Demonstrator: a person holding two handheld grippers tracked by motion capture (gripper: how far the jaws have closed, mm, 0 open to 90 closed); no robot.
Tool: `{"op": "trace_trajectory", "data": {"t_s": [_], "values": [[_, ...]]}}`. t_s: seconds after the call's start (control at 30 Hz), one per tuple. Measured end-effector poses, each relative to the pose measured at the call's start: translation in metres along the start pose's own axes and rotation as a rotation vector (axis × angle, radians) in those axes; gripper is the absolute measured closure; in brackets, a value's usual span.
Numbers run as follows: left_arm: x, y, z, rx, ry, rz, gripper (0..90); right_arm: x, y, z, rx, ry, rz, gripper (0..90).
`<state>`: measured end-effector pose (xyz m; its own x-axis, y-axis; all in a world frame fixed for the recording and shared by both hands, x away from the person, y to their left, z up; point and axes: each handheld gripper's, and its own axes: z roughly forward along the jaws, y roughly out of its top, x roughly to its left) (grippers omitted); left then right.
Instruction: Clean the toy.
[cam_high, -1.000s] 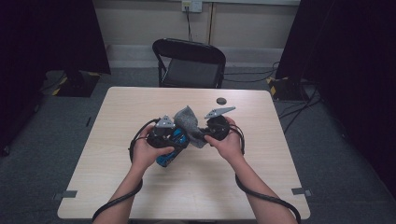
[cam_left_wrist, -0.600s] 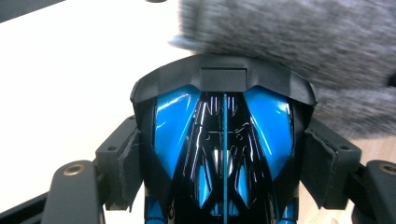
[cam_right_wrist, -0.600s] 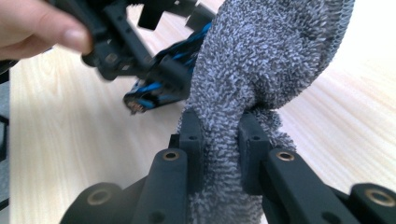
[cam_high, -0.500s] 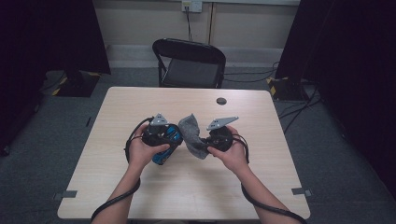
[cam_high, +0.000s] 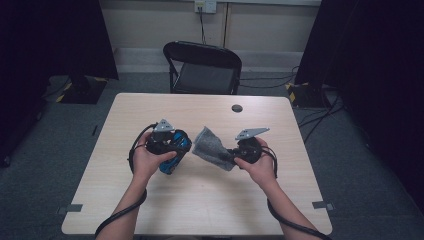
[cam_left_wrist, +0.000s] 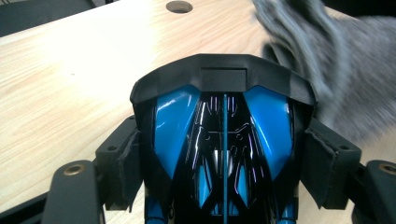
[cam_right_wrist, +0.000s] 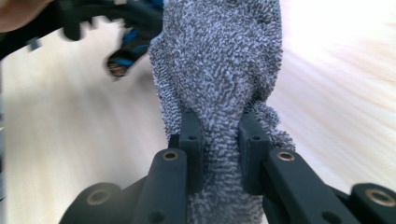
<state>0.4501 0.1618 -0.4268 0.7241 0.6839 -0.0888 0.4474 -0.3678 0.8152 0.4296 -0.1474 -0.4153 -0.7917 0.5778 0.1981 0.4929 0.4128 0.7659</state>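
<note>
Two grippers are seen above one pale wooden surface (cam_high: 200, 200), each carried in one hand. One blue and black object (cam_high: 172, 150), glossy and shaped like a toy car, is grasped by the left gripper (cam_high: 167, 145); in the left gripper view the jaws are clamped against its two sides, with the pads pressed on the blue and black shell (cam_left_wrist: 224, 140). The object is held over the left half of the surface, raised off the wood as far as can be judged.

One grey cloth (cam_high: 212, 149), rough and looped like towelling, is clenched by the right gripper (cam_high: 235, 152). In the right gripper view the jaws are drawn tight on a bunched fold of it (cam_right_wrist: 219, 70), and the rest of the cloth spreads out beyond the jaws toward the other gripper. In the high view the cloth is seen between the two grippers, just beside the blue and black object; whether the two touch cannot be told.

One round dark hole (cam_high: 237, 108) is set in the surface near its far edge. One black folding chair (cam_high: 202, 67) is placed behind the surface. One cable is trailed from each gripper, two in all, along the forearms.
</note>
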Motion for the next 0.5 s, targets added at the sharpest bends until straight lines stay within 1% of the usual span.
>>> {"op": "trace_trajectory", "data": {"t_s": [0.13, 0.17, 0.2, 0.23, 0.3, 0.37, 0.5], "values": [[-0.007, 0.005, 0.000, -0.004, -0.017, 0.018, 25.5, -0.019, 0.005, -0.006, -0.015, -0.070, 0.050, 75.4], [-0.010, 0.006, 0.001, -0.001, -0.020, 0.033, 25.5, -0.022, 0.007, -0.007, -0.016, -0.083, 0.058, 75.4], [-0.012, 0.007, 0.002, 0.001, -0.025, 0.037, 25.5, -0.026, 0.010, -0.007, -0.022, -0.101, 0.072, 75.4], [-0.014, 0.008, 0.004, 0.004, -0.030, 0.047, 25.5, -0.028, 0.012, -0.007, -0.027, -0.108, 0.078, 75.4], [-0.018, 0.009, 0.006, 0.010, -0.041, 0.052, 25.5, -0.033, 0.018, -0.006, -0.034, -0.114, 0.102, 75.4], [-0.021, 0.009, 0.008, 0.009, -0.049, 0.057, 25.5, -0.034, 0.022, -0.004, -0.035, -0.119, 0.111, 75.4], [-0.024, 0.008, 0.011, 0.020, -0.056, 0.068, 25.6, -0.032, 0.030, 0.002, -0.035, -0.122, 0.108, 75.4]]}}
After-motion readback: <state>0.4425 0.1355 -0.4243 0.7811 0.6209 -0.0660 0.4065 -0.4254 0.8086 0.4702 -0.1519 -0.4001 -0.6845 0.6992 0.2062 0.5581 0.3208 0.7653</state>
